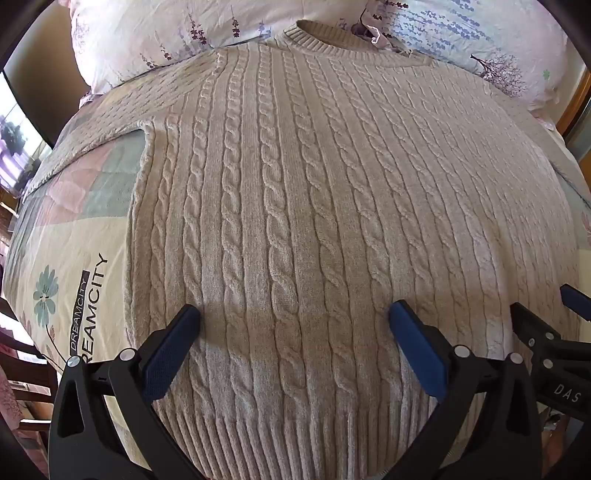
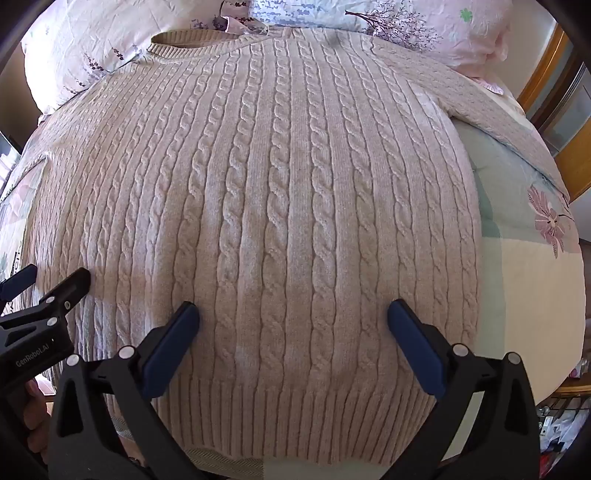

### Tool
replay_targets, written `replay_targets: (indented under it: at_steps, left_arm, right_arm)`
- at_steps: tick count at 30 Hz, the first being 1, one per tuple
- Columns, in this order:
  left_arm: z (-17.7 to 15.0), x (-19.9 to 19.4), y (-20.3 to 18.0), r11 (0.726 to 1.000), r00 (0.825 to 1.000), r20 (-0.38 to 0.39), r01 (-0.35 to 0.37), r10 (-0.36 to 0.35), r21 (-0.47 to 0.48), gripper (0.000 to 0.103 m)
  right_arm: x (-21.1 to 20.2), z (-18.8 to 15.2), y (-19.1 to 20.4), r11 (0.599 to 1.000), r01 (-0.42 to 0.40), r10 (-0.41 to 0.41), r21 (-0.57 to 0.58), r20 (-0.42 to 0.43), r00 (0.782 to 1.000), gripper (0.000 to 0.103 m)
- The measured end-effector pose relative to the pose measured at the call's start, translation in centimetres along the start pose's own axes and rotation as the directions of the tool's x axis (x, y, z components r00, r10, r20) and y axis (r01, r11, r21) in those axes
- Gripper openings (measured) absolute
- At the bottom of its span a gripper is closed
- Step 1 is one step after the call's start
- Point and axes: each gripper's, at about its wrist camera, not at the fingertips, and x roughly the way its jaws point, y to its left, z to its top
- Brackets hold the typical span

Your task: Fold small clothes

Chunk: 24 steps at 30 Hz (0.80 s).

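The sweater point(image 1: 295, 221) lies flat on the bed point(image 1: 74, 251), neck at 12 o'clock, and both the left gripper point(image 1: 295, 321) and right gripper point(image 2: 293, 317) hang spread wide above its hem, so a thin pinch could slip off the thick knit.

Sweater point(image 1: 295, 206) is beige/oatmeal, cable-knit w/ vertical twisted ropes & plain strips between, ribbed at hem & collar. Bedspread point(image 1: 85, 236) under it: cream, mint green & pale pink patches, a teal flower, black "DREAMCITY" lettering; on the other side a dusty-pink flower point(image 2: 550, 218). Pillows point(image 1: 155, 33) white-ish pink w/ purple lavender sprigs, blue script, dark tree print, a small green clover. Both grippers point(image 1: 294, 315) point(image 2: 293, 314) black w/ blue pads, silver screws
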Motion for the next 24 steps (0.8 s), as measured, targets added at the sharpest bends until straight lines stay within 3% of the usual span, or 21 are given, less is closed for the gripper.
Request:
replay_targets:
  at_steps: [24]
  left_arm:
    - [-0.14,-0.15,0.16,1.0,1.0,0.009,-0.002,0.002,0.001,0.102]
  right_arm:
    - [-0.01,0.0,0.0,1.0,0.0,0.0,0.0,0.002,1.0,0.101]
